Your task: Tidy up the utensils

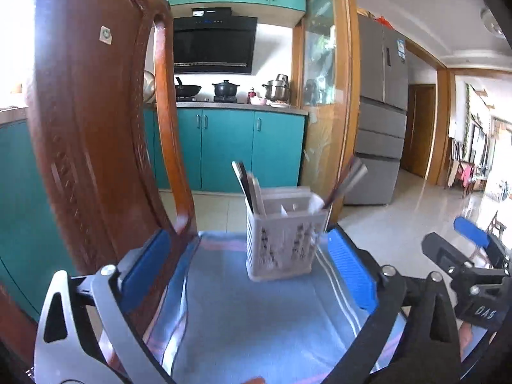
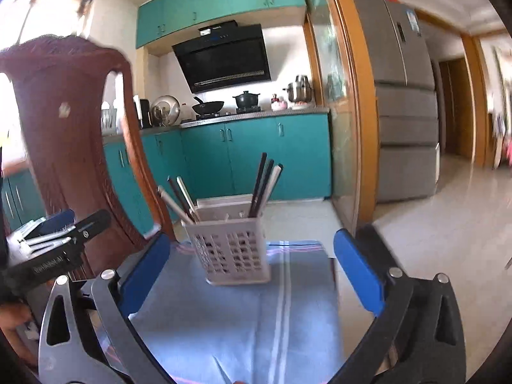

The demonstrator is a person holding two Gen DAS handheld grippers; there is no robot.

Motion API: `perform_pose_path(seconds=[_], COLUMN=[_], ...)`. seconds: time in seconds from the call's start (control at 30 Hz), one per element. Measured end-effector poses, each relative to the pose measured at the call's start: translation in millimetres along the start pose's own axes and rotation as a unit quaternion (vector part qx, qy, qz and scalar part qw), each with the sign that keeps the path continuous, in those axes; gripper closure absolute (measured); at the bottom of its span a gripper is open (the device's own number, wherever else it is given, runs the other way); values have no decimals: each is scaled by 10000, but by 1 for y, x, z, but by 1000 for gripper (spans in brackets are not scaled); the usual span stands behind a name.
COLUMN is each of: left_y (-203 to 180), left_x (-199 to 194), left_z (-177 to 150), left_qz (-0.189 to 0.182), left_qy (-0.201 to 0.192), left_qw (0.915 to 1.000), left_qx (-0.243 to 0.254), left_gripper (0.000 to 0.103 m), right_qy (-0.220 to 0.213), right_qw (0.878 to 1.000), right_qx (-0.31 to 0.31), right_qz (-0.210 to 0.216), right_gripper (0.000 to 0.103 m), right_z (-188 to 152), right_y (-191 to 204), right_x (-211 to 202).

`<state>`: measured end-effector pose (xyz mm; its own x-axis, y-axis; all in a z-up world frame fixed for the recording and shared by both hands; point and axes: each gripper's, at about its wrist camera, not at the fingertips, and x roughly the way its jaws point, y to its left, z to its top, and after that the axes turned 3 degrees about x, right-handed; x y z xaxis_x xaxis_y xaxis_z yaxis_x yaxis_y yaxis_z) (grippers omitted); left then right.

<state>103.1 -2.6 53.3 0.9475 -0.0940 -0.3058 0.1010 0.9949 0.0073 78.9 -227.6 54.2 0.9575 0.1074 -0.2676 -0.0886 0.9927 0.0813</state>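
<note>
In the left wrist view, the left gripper (image 1: 249, 275) is holding its blue fingers wide apart with nothing between them, framing a white perforated utensil caddy (image 1: 283, 240) that is standing upright just right of the frame's centre on a blue striped cloth (image 1: 243, 326). Dark utensil handles (image 1: 248, 188) are leaning out of the caddy's left corner, and more handles (image 1: 350, 176) are slanting out toward the right. A carved wooden chair back (image 1: 92, 121) is filling the left side of the frame, and the right gripper (image 1: 460, 249) is showing at the right edge, its fingers spread and empty. In the right wrist view, the right gripper (image 2: 252, 275) is likewise standing released, its blue fingers flanking the same caddy (image 2: 230, 249) at the centre of the frame on the cloth (image 2: 243, 320). Chopstick-like sticks (image 2: 265, 188) are rising from the caddy's right compartment and others (image 2: 179, 201) are tilting left. The left gripper (image 2: 60, 227) is appearing at the left edge, beside the chair back (image 2: 67, 134). Teal cabinets (image 2: 256, 153) are lining the background.
</note>
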Motion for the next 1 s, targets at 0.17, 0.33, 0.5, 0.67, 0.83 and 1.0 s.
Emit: perform_pose_path(seconds=[0.17, 0.33, 0.5, 0.67, 0.83, 1.0], left_y=[-6, -3, 2, 11, 14, 13], left_x=[-30, -53, -69, -79, -81, -82], left_z=[-28, -40, -44, -41, -40, -40], left_qz=[155, 168, 233, 286, 337, 307], left_qy=[192, 251, 181, 106, 114, 124], left_qw=[9996, 9995, 9996, 9995, 9994, 9994], left_qx=[124, 28, -22, -99, -56, 12], left_gripper=[4, 4, 4, 4, 4, 4], right_qy=[226, 261, 206, 181, 238, 281], right_qw=[9979, 9981, 9978, 9977, 9978, 9980], right_qx=[-525, -362, -371, -430, -402, -372], right_qz=[-299, -432, -502, -501, -461, -428], right_gripper=[3, 3, 3, 3, 3, 3], right_z=[-18, -21, -21, -22, -24, -25], right_y=[18, 12, 11, 19, 24, 25], right_x=[-19, -34, -48, -52, -51, -51])
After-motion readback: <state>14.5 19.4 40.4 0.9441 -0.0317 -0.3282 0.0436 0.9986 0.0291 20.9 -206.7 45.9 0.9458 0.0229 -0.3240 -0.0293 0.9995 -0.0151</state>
